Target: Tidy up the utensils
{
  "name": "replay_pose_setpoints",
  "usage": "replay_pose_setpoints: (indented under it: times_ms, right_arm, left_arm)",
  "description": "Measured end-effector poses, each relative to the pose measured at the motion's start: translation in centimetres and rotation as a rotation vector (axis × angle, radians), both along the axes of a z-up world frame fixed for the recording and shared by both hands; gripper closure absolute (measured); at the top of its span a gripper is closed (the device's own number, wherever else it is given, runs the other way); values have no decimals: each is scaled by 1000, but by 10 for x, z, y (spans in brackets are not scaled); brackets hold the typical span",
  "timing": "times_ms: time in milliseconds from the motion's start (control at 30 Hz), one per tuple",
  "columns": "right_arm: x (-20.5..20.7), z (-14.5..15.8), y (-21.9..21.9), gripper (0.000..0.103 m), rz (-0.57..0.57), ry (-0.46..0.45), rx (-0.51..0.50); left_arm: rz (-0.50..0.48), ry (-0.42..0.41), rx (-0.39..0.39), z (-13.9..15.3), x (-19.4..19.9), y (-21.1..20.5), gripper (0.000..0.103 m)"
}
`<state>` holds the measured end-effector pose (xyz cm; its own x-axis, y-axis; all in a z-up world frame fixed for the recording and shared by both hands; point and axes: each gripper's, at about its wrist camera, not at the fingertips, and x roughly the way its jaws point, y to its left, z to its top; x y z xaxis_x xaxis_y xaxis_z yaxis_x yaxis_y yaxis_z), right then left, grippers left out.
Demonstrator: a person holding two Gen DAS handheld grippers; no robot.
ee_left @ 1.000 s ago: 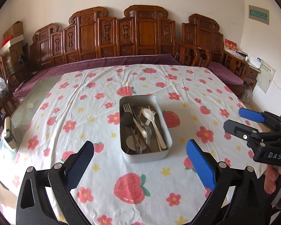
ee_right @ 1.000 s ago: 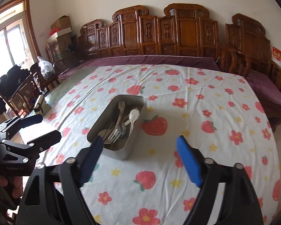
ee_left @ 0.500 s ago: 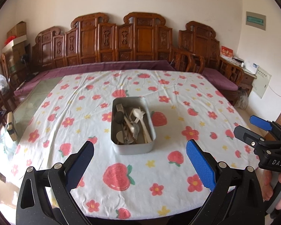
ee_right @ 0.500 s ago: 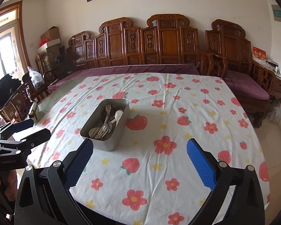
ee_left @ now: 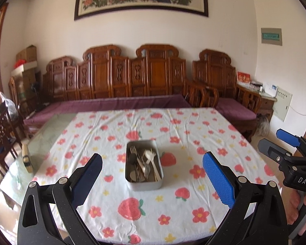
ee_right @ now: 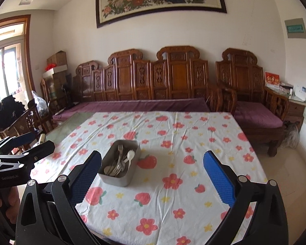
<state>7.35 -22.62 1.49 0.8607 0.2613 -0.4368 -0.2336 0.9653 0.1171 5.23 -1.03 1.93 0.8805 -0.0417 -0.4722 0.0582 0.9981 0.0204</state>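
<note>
A grey metal tin [ee_left: 144,184] [ee_right: 120,178] sits mid-table on the strawberry-print cloth [ee_left: 173,204] [ee_right: 173,183]. It holds a jumble of utensils [ee_left: 143,166] [ee_right: 120,161]: forks, spoons and a white plastic spoon. My left gripper [ee_left: 152,173] hangs open and empty above the table's near edge, well back from the tin. My right gripper [ee_right: 152,171] is also open and empty, held off the near edge to the right of the tin. Each gripper shows at the side of the other's view: the right gripper [ee_left: 275,145], the left gripper [ee_right: 32,141].
A carved wooden bench [ee_left: 132,77] with purple cushions runs behind the table. Wooden chairs [ee_right: 26,120] and boxes stand at the left. A small block [ee_left: 26,159] lies on the bare glass at the table's left edge. A side cabinet [ee_right: 295,102] stands at the right.
Both grippers have drawn back and risen from the table, so the tin looks smaller and the wall painting has come into view. The tin and utensils have not moved.
</note>
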Motion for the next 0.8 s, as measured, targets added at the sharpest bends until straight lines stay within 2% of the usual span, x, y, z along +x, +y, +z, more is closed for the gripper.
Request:
replay_pose_setpoints:
  times_ms: [133,267,800]
  right_arm:
    - [-18,20,-6,2,-27,-67,8]
    - [-27,29,-10,2,-27,-87,23]
    - [-32,30,-7,2,-24,-86,22]
  left_arm:
    - [15,-43,1,17,-12,0,8]
    - [26,-69,-9,26,-20,3,8]
    - [32,-79,-3,27,-23,2,8]
